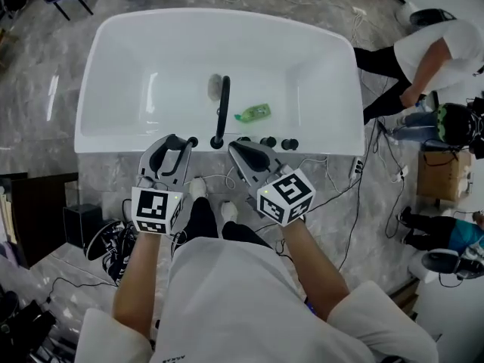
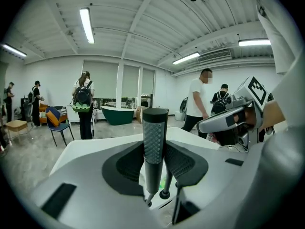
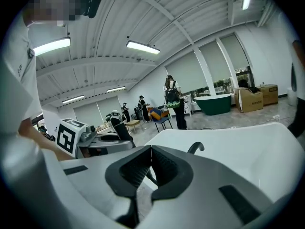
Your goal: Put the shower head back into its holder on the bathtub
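Observation:
In the left gripper view, the black shower head handle (image 2: 155,142) with its dotted grip stands upright between the pads of my left gripper (image 2: 155,152), which is shut on it. In the head view that gripper (image 1: 174,147) sits at the near rim of the white bathtub (image 1: 113,146), hiding the handle. A small black round fitting (image 1: 193,142) sits on the rim just right of its tip. My right gripper (image 1: 246,151) is also at the rim, right of the black faucet spout (image 1: 221,112). Its jaws (image 3: 151,149) are shut with their tips touching and nothing visible between them.
A green bottle (image 1: 253,113) lies inside the tub. Black knobs (image 1: 268,141) line the rim by the right gripper. Cables (image 1: 333,191) run over the floor to the right, where a person (image 1: 435,48) bends down. Shoes (image 1: 106,240) and a dark box lie left of my legs.

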`<state>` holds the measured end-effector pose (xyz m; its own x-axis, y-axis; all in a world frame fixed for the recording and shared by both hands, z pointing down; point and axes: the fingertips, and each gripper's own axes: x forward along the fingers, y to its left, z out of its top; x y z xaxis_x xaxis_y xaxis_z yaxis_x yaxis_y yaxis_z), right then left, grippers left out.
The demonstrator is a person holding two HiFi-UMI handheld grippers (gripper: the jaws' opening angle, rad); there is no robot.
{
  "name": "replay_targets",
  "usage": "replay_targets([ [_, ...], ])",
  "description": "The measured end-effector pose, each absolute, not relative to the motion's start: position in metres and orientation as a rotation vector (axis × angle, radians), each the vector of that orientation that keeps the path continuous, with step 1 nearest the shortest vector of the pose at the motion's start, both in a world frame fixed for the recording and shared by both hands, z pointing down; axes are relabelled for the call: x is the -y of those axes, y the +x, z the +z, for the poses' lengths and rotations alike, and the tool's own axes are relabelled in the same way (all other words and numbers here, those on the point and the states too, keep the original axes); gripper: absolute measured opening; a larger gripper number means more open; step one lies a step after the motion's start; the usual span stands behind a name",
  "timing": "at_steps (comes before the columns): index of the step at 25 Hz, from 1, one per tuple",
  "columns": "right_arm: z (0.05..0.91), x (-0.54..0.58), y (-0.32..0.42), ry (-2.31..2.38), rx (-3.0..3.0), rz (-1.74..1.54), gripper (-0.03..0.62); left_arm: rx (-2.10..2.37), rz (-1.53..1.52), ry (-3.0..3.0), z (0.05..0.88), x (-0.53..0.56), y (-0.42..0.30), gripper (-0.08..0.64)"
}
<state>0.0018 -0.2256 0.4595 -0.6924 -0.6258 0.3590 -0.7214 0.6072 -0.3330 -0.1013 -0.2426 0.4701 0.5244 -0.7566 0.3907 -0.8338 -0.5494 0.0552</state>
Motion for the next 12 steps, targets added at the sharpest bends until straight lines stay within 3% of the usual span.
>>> replay_targets([
  [12,0.503,0.231,0.0,1.102,2.563,0.75,0.015,1.272,0.536,2.489,0.528,0.257,-0.103,0.14],
])
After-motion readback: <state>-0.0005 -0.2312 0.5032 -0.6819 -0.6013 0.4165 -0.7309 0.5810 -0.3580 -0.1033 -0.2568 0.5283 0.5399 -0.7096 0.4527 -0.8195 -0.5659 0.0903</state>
